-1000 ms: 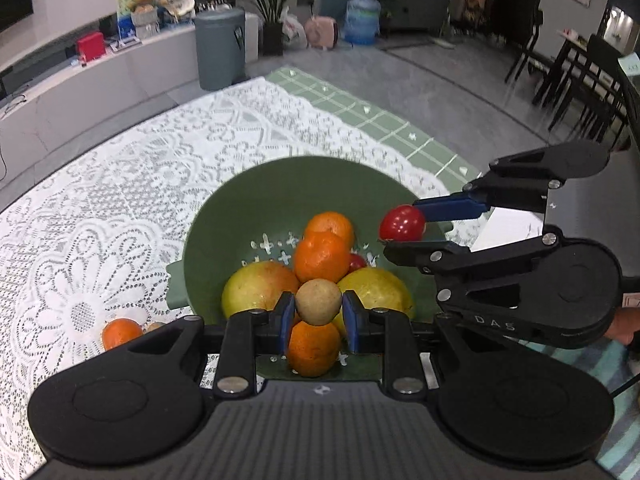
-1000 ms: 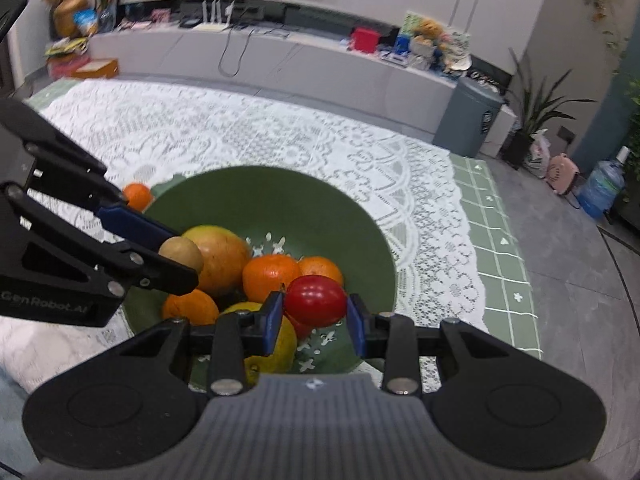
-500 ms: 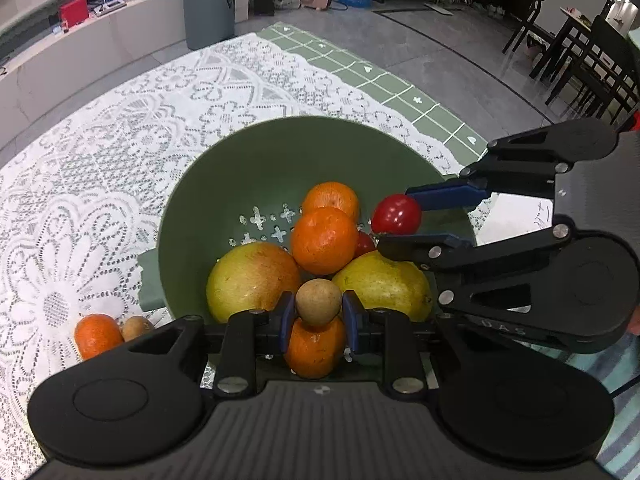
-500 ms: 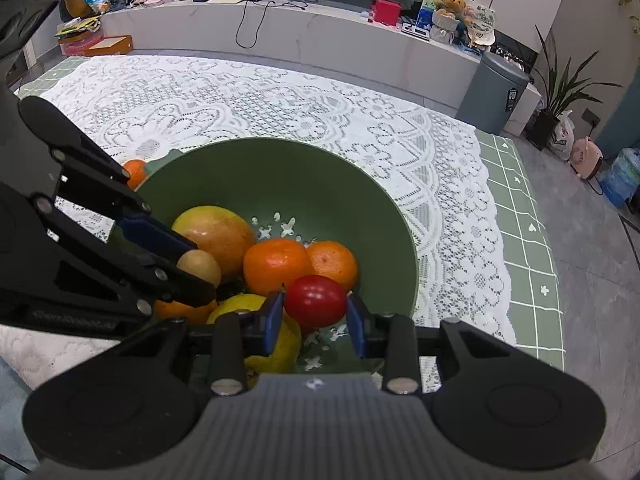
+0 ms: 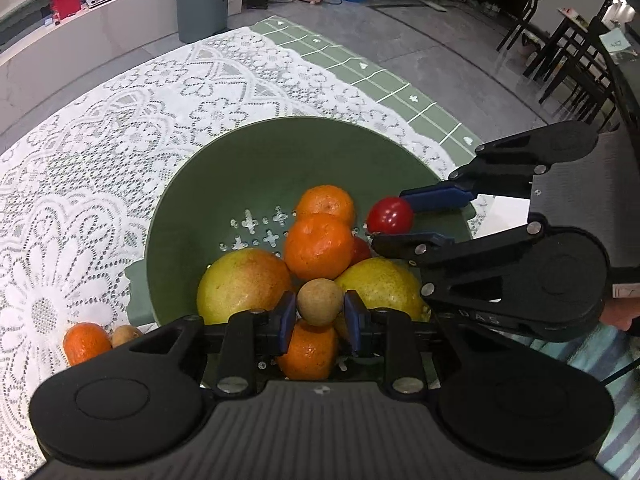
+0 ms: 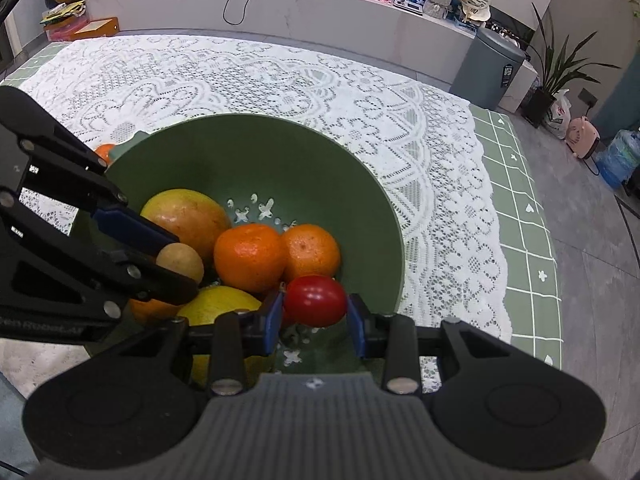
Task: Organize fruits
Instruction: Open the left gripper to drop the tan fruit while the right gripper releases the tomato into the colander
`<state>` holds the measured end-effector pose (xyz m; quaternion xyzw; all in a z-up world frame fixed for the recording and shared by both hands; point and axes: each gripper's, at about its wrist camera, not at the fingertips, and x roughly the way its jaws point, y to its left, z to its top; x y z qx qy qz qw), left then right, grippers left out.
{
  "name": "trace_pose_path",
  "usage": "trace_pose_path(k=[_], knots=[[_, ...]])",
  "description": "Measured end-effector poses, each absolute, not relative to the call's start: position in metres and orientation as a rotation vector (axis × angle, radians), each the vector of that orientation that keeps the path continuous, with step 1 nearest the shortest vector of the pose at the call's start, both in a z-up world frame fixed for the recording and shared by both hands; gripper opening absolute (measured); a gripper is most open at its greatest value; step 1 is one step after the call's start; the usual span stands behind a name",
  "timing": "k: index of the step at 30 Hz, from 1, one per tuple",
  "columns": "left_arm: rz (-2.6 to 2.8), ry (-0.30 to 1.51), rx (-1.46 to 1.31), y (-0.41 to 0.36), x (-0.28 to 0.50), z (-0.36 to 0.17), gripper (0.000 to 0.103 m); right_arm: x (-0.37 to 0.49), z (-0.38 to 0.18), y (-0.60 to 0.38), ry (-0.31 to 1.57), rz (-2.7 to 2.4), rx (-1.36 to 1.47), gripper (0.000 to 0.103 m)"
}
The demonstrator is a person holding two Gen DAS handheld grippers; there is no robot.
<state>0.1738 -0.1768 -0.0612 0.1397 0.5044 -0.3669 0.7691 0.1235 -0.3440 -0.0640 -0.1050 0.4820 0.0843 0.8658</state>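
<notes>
Lace-covered counter (image 5: 120, 128) bears a green colander (image 5: 248, 160); over it, left tongs (image 5: 320, 316) pinch a tan fruit (image 5: 320, 302), right tongs (image 6: 314, 316) a red tomato (image 6: 315, 300).

Green bowl (image 5: 224, 184), orange mandarins (image 5: 318, 245), red tomato (image 5: 390, 215), tan round fruit (image 5: 320, 302), white lace cloth (image 5: 100, 152), blue pads (image 5: 286, 316).

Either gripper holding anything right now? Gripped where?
Both. The left gripper pinches a small tan round fruit across its sides; the right gripper pinches a red tomato across its sides, both over the green bowl.
</notes>
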Motion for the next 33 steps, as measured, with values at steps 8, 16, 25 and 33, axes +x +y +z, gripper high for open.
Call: trace_pose_path(k=[8, 16, 25, 33], knots=[[-0.763, 1.113, 0.339, -0.18, 0.171, -0.063, 0.034, 0.121, -0.063, -0.343, 0.995, 0.171, -0.228, 0.033], [-0.764, 1.118, 0.308, -0.173, 0.171, -0.063, 0.045, 0.117, -0.054, -0.348, 0.976, 0.174, -0.18, 0.043], [-0.745, 1.047, 0.31, -0.161, 0.155, -0.048, 0.064, 0.101, -0.04, -0.345, 0.924, 0.15, -0.145, 0.057], [-0.686, 0.942, 0.294, -0.14, 0.139, -0.027, 0.064, 0.08, -0.02, -0.336, 0.805, 0.104, -0.095, 0.061]])
